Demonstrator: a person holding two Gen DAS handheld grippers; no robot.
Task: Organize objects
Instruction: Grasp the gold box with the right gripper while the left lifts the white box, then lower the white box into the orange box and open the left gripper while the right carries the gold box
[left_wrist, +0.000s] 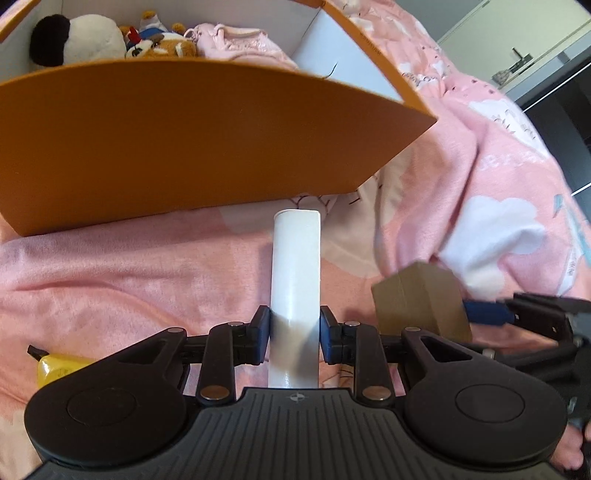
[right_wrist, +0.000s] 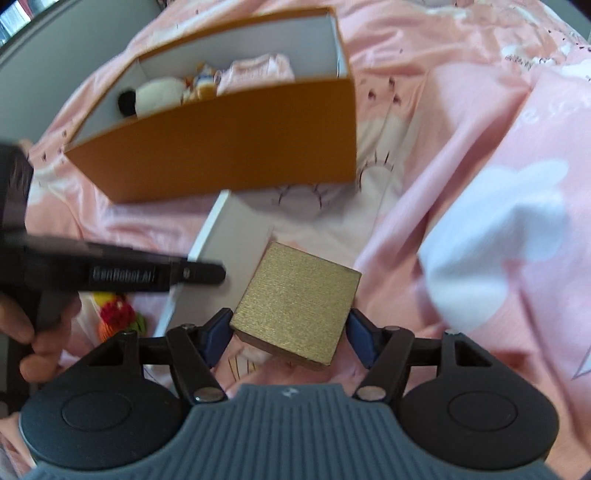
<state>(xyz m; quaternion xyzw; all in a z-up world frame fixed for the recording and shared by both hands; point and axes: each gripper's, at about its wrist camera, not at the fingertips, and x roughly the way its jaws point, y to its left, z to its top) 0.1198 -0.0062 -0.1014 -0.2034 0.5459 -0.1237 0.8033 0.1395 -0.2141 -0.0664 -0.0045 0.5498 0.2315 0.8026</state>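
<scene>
Left gripper (left_wrist: 294, 334): fingers clamp the white box (left_wrist: 295, 295).
Right gripper (right_wrist: 290, 334): fingers grip the gold box (right_wrist: 295, 299).
Orange box (right_wrist: 221, 147): holds plush toys (right_wrist: 162, 94), on the bed (right_wrist: 461, 129).

Black linkage gripper (left_wrist: 294, 332), blue-padded fingers (left_wrist: 263, 328), silver pivot screws, ribbed grey housing, bare-skinned hand (right_wrist: 26, 343)

Left gripper (left_wrist: 294, 334) clamped, right gripper (right_wrist: 290, 334) clamped, seemingly raised, side by side
</scene>
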